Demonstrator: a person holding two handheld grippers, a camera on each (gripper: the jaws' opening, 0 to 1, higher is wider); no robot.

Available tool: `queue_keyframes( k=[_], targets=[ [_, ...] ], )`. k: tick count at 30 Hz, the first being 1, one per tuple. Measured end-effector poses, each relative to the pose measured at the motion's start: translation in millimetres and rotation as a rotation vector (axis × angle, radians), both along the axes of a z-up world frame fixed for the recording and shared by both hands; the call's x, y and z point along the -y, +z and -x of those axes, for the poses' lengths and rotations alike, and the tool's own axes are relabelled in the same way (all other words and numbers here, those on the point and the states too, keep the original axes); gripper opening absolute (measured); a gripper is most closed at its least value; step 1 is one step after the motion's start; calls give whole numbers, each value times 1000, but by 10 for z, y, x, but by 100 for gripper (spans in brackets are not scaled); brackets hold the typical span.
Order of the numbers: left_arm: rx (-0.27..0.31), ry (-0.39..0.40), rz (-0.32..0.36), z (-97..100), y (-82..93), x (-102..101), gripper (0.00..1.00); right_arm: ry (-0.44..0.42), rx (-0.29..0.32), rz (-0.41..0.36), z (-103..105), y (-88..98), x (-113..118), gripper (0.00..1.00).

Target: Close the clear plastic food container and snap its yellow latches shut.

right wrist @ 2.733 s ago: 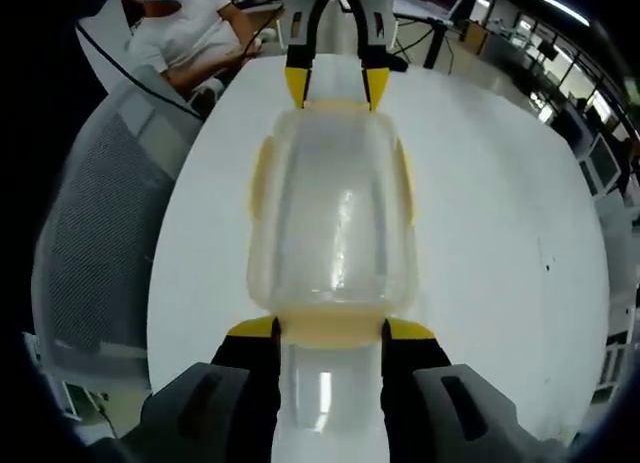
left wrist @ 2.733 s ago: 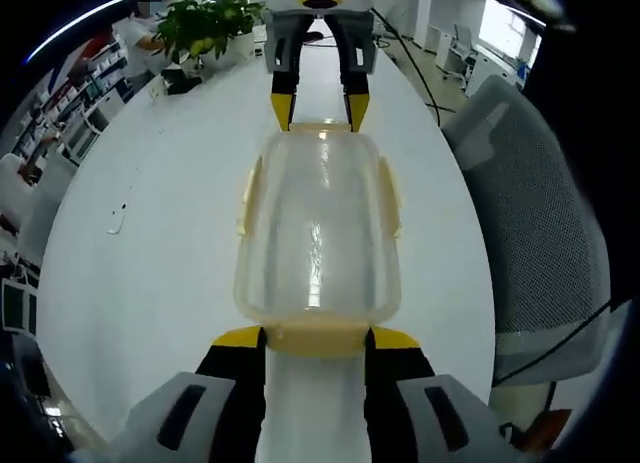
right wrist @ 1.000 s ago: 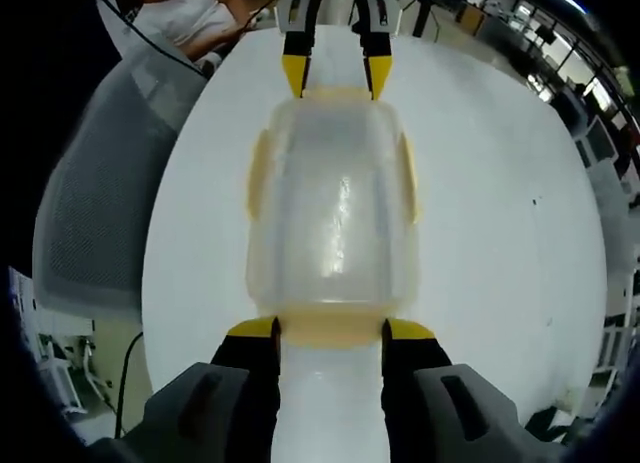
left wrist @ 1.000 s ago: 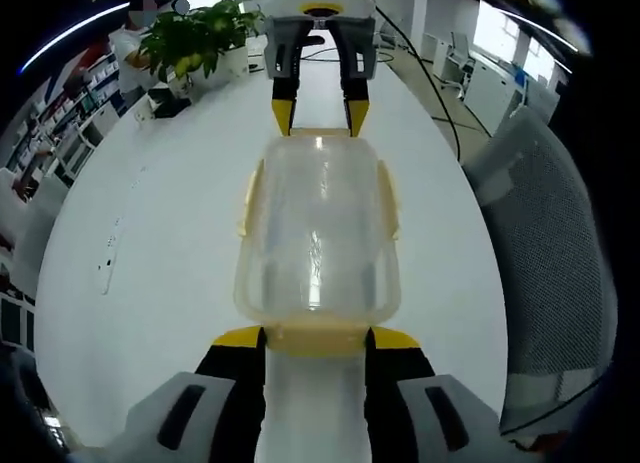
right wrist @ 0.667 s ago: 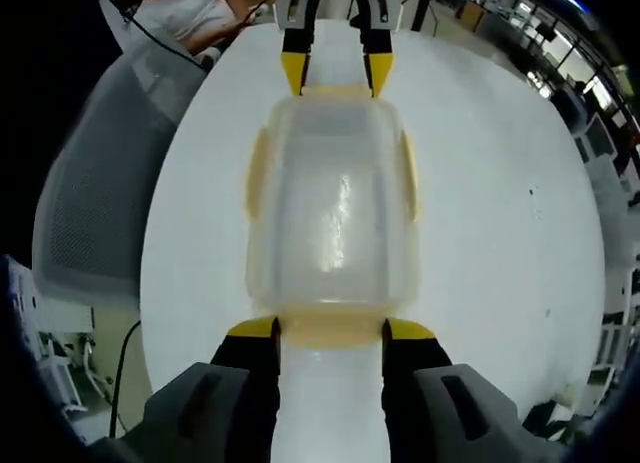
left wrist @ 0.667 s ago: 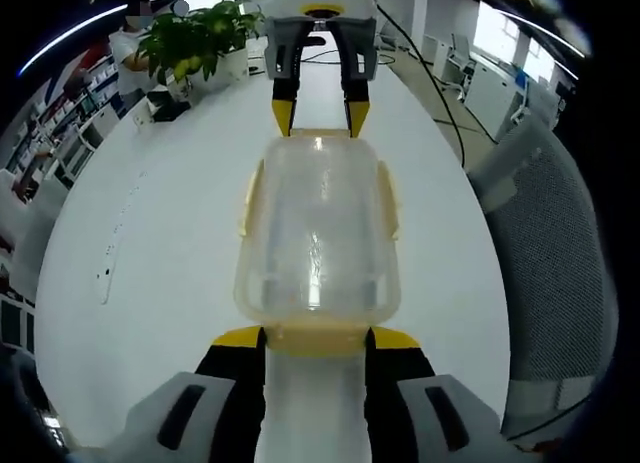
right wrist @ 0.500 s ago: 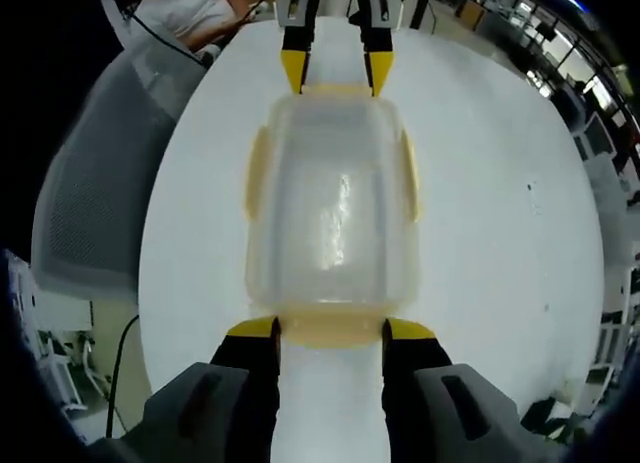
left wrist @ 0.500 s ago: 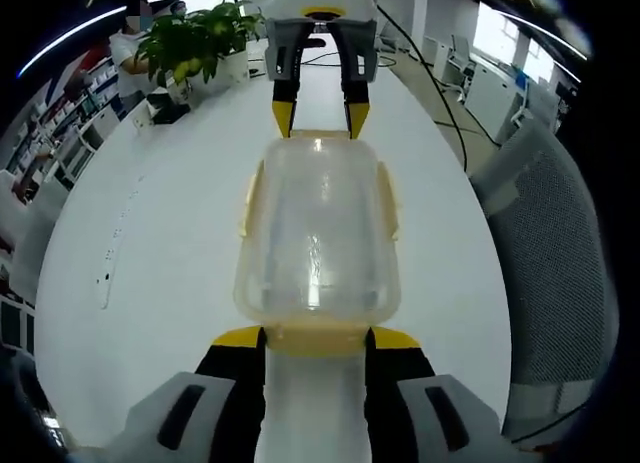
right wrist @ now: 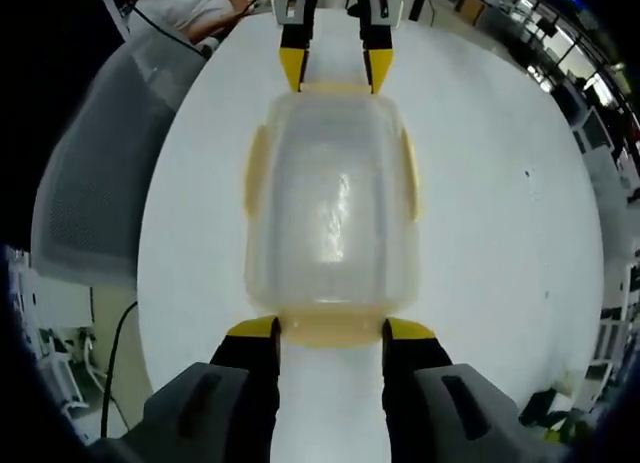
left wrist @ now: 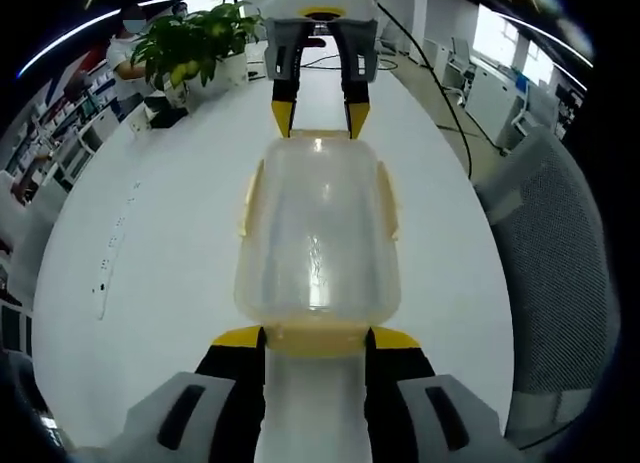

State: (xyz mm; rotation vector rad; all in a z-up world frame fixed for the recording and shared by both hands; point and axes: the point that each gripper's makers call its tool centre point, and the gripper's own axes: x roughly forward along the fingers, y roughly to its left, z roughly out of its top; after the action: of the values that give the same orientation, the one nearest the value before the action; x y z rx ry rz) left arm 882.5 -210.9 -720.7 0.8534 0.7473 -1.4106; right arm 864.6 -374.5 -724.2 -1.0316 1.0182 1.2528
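Both claws pinch the end latches of the container on the white tabletop.
Left claw (left wrist: 316, 335) and right claw (right wrist: 330, 330) each grip an opposite yellow end latch of the clear container (left wrist: 318, 233); press inward evenly until both click, I judge.

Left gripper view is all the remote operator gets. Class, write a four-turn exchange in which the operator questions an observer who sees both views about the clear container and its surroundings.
Operator: What sits at the far end of the container, by the right claw?
Observer: In the right gripper view, a yellow latch lies between that claw's jaws. I cannot tell whether they pinch it.
Operator: Is anyone beyond the mesh chair?
Observer: Yes, a person in a white top sits behind it, at the table's edge.
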Motion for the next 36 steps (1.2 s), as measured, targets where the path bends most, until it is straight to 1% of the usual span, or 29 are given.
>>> queue_keyframes(
  k=[6, 14, 22, 29, 31, 36],
  targets=[
    [-3, -4, 0, 14, -14, 51, 33, -3, 4, 14, 11, -22, 49, 37],
    [-7, -10, -8, 52, -41, 58, 33, 4, 5, 27, 39, -54, 59, 37],
    [-4, -5, 0, 59, -55, 69, 34, -4, 14, 32, 35, -64, 73, 37],
    [1, -8, 5, 57, -51, 68, 34, -32, 27, 26, 28, -63, 73, 38],
    [-2, -4, 8, 60, -34, 63, 34, -57, 32, 15, 20, -46, 71, 38],
    [-7, 28, 17, 42, 25, 46, 35, -77, 44, 6, 14, 20, 77, 40]
  ],
)
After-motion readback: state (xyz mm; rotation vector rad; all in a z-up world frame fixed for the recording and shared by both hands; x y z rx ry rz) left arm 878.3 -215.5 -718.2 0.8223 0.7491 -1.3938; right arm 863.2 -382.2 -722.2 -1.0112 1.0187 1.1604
